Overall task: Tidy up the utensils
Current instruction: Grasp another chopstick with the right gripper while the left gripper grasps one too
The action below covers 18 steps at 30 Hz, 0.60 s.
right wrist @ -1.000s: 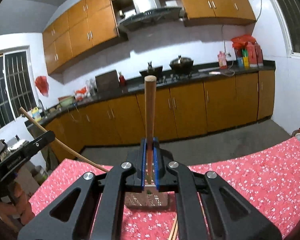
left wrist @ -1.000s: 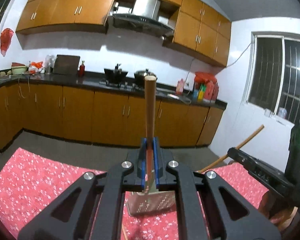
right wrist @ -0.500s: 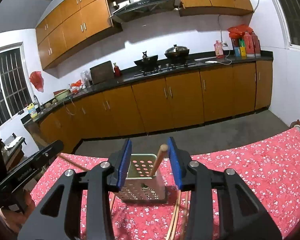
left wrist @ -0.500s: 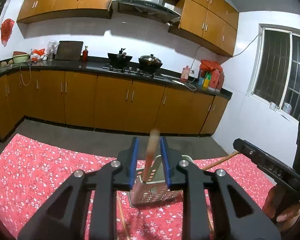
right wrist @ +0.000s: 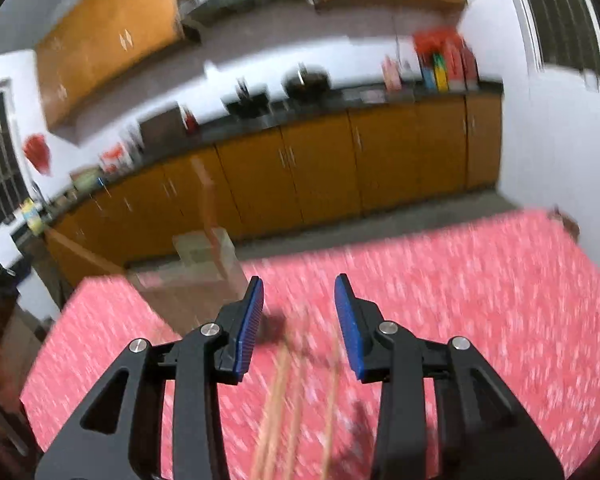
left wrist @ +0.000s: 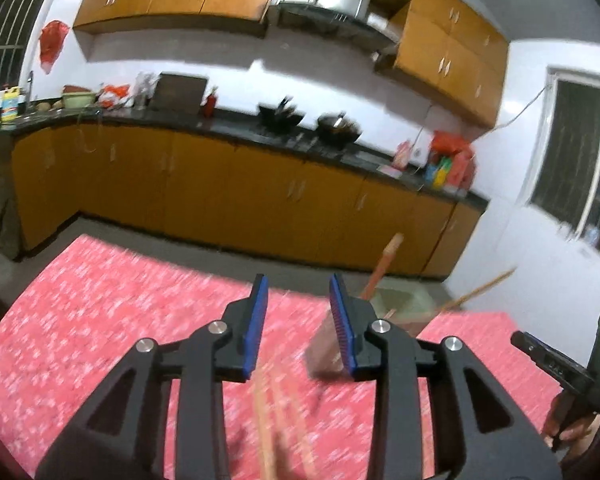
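Note:
My left gripper [left wrist: 299,320] hangs low over the red flowered tablecloth [left wrist: 100,320]. Its jaws are opening and nothing is between them. Just past its right finger stands the blurred perforated utensil holder [left wrist: 398,306], with one wooden stick [left wrist: 384,264] upright in it and a second [left wrist: 480,290] leaning right. Loose chopsticks [left wrist: 278,420] lie on the cloth under the fingers. My right gripper [right wrist: 300,312] is open and empty. In its view the holder [right wrist: 204,260] sits to the left with a stick [right wrist: 208,200] in it, and chopsticks [right wrist: 286,400] lie below.
Orange kitchen cabinets [left wrist: 220,192] and a dark counter [left wrist: 236,128] run behind the table. The other hand-held gripper [left wrist: 560,366] shows at the right edge of the left wrist view, a hand beneath it. The table's far edge [right wrist: 420,236] drops to grey floor.
Both grippers let go of the wooden sticks they held upright, and the sticks now stand in the holder. Both opened, sank toward the cloth and swung aside from the holder.

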### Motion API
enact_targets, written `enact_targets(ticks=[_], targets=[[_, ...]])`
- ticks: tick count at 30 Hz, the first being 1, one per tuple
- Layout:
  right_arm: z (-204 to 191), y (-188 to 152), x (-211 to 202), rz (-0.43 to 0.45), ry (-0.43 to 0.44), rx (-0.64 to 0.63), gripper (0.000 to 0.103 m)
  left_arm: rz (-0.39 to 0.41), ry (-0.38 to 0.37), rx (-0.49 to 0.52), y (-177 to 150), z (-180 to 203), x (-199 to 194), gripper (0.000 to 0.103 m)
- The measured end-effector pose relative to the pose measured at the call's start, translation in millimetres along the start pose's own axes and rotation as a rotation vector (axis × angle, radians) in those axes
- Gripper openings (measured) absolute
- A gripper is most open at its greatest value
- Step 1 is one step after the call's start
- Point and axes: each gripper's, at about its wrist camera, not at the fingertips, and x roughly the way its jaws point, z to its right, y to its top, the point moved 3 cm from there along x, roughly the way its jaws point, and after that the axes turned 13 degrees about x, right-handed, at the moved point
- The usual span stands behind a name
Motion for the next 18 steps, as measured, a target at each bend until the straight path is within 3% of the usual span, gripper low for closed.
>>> enact_targets(ticks=[4, 7, 12, 18], targets=[[20.8, -50.6, 30.5, -0.161, -0.036, 0.006, 0.024, -0.139, 0.037, 0.019, -48.2, -8.9, 15.9, 0.033], [28.2, -84.8, 42.6, -0.240, -0.057, -0.007, 0.023, -0.222, 0.033, 0.023, -82.5, -11.7, 22.8, 0.033], [38.9, -108.5, 48.5, -0.270, -0.086, -0.016, 0.023, -0.322, 0.005, 0.014, -128.7, -7.0, 30.8, 0.033], [36.1, -110.7, 56.1, -0.247, -0.112, -0.025, 0.023, -0.362, -0.014, 0.019, -149.6, 0.9, 36.9, 0.033]])
